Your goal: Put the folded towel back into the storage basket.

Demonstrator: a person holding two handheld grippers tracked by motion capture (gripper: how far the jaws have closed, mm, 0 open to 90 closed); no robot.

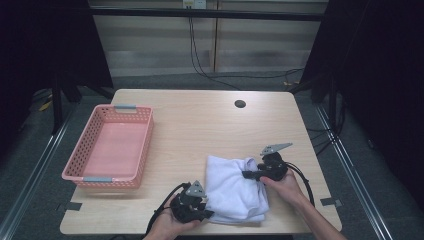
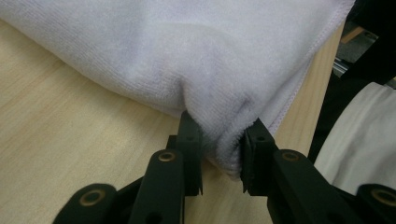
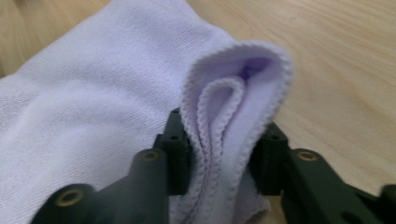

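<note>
1. While both hands work at the near edge of the table, a white towel lies folded there, toward the right side.
2. The left gripper sits at the towel's near left corner. Its fingers are squeezed on a bunched bit of the towel's edge — the cloth is pinched between them, just off the wood.
3. The right gripper is at the towel's far right corner. Its fingers are closed on folded layers of cloth, and the hemmed edges stand up in a loop between them.
4. The towel rests flat on the table between the two grippers.
5. A pink basket stands on the left part of the table — well apart from the towel.
</note>
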